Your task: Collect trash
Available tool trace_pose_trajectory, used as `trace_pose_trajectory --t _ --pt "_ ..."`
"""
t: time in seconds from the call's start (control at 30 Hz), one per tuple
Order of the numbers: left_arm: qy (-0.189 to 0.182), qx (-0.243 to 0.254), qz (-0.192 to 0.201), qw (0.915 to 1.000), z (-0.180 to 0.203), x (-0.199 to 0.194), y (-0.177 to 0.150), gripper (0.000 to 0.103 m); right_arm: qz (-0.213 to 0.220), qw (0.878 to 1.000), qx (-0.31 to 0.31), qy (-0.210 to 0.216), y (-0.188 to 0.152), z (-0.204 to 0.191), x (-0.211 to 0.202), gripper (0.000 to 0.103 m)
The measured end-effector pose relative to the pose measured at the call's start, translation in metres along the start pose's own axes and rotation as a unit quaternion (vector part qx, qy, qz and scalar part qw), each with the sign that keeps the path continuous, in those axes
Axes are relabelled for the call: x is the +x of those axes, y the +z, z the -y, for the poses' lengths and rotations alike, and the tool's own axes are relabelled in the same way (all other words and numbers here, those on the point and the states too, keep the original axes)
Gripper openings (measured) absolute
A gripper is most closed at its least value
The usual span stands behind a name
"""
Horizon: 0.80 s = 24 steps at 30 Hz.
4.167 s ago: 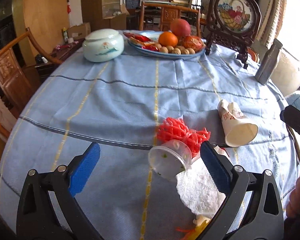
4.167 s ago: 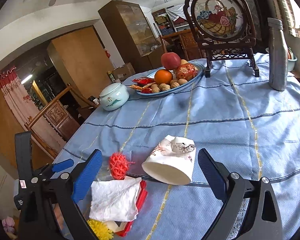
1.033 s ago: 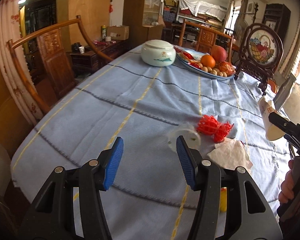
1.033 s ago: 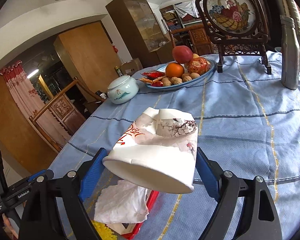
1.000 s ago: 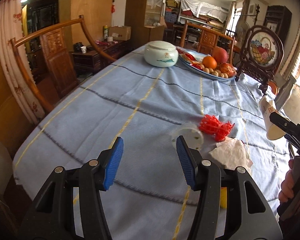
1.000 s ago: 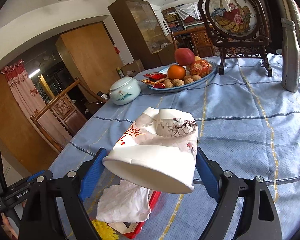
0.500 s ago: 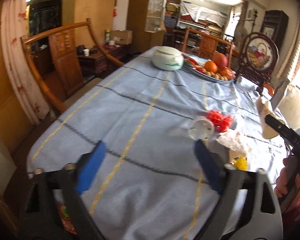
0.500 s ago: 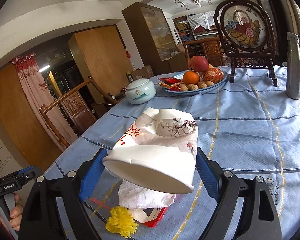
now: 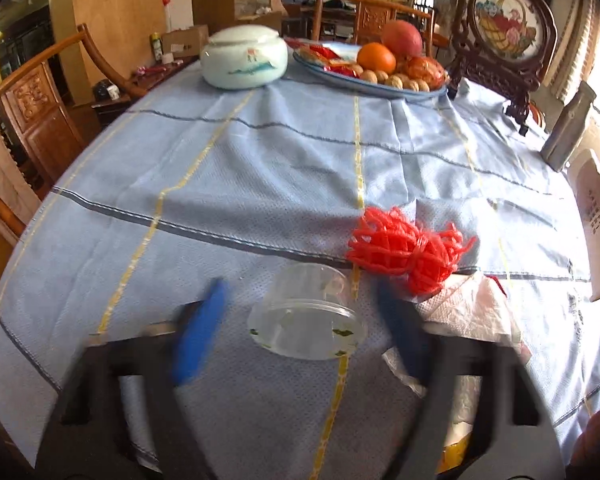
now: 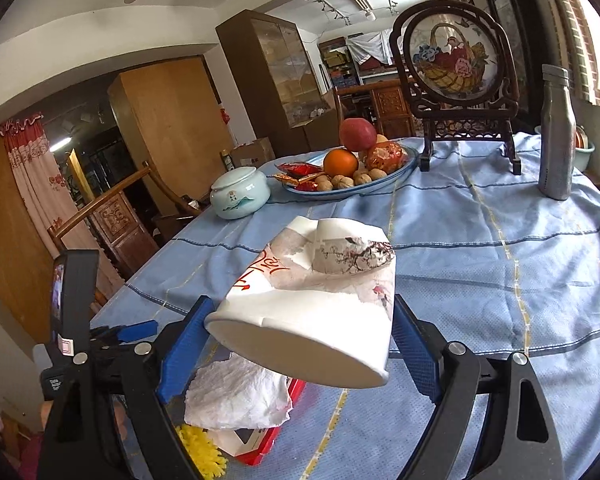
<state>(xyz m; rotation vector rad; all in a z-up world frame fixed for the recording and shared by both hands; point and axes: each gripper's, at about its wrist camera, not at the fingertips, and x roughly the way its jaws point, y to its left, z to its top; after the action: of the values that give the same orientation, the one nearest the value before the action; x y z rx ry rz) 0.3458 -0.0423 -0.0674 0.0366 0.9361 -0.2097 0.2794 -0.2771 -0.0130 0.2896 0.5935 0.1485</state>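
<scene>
Two grippers over the trash on the blue tablecloth [image 9: 260,184].

Nearest us, the right gripper [image 10: 300,344] clamps a crumpled paper cup [image 10: 312,300] between its blue pads, held above a crumpled tissue [image 10: 236,396]. Our left gripper [image 9: 304,328], blurred, stands with its jaws apart on either side of a clear plastic cup [image 9: 308,320] lying on the cloth. Just beyond lies red netting [image 9: 408,252]. Farther back sit a lidded jar [image 9: 244,58] and a fruit plate [image 9: 376,84].

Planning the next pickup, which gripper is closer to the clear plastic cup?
Left. The left gripper is open around the clear plastic cup; the right gripper holds the crushed paper cup farther right.
</scene>
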Motion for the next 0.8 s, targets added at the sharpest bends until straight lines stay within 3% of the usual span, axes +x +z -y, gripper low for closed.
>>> trace_pose_trajectory --t 0.17,0.43,0.57,0.8 --pt "-0.008 -0.025 0.033 0.9991 -0.015 -0.022 -0.005 0.055 -0.011 1.000 0.004 0.009 -0.002 -0.002 0.004 0.086" --pt "0.031 -0.071 0.092 0.9928 -0.069 -0.101 -0.029 0.055 0.001 1.000 -0.005 0.028 -0.004 -0.010 -0.007 0.086" --pt "0.071 -0.103 0.112 0.9858 -0.103 -0.146 -0.060 0.055 0.015 0.999 -0.011 0.048 -0.007 -0.018 -0.018 0.086" --pt "0.152 -0.157 0.116 0.9689 -0.158 -0.216 -0.146 0.055 0.020 0.991 0.005 0.132 -0.027 -0.046 -0.041 0.086"
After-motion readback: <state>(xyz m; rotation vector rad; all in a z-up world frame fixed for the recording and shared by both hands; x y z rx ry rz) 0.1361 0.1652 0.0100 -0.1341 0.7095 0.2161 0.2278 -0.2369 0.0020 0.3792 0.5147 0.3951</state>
